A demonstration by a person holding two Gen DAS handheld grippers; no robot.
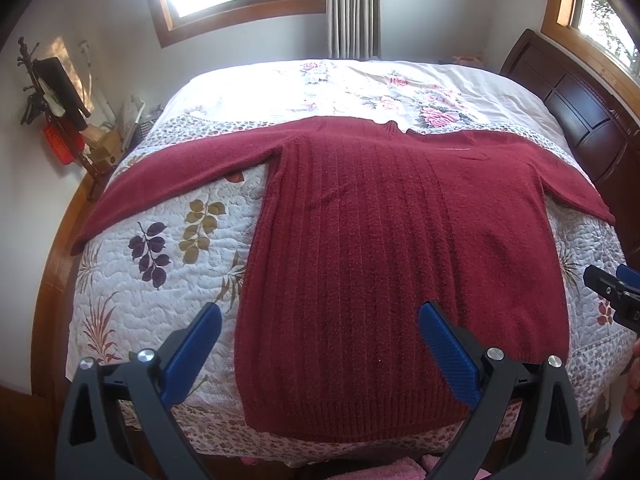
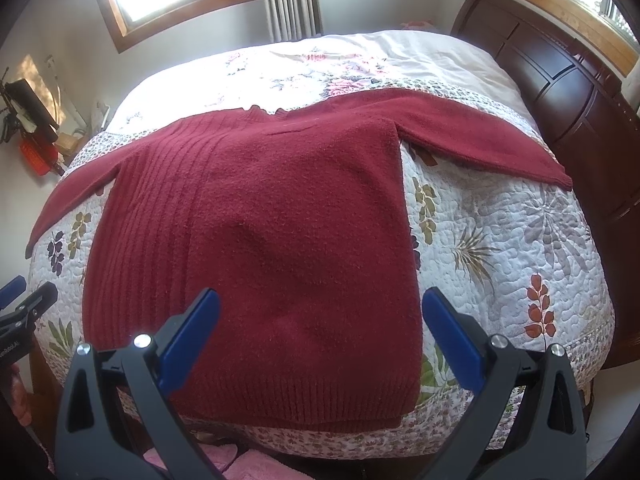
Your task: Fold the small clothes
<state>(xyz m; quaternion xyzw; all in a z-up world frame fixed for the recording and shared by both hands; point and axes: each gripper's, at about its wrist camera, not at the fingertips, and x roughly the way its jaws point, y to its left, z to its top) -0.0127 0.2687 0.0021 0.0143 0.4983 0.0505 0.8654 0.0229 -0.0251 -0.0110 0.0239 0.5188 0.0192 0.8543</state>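
a dark red ribbed knit sweater lies flat and face-up on the white quilted bedspread with leaf and flower prints, hem toward the near edge of the bed, neck toward the far side, both sleeves spread out to the sides. the left gripper hovers over the hem's left corner with its blue-padded fingers wide apart and nothing between them. the right gripper hangs over the hem's right corner, likewise spread and empty.

the knit looks thick, soft and limp, probably light enough to lift by an edge but likely to sag and stretch, and its fuzzy surface should grip the pads well. the cuffs or the shoulder seams seem the best places to pinch for bringing the sleeves in; the ribbed hem is a firmer hold for the last fold.

the left cuff reaches the bed's edge, and the right cuff lies near the dark wooden headboard. the quilt beyond the neck is free.
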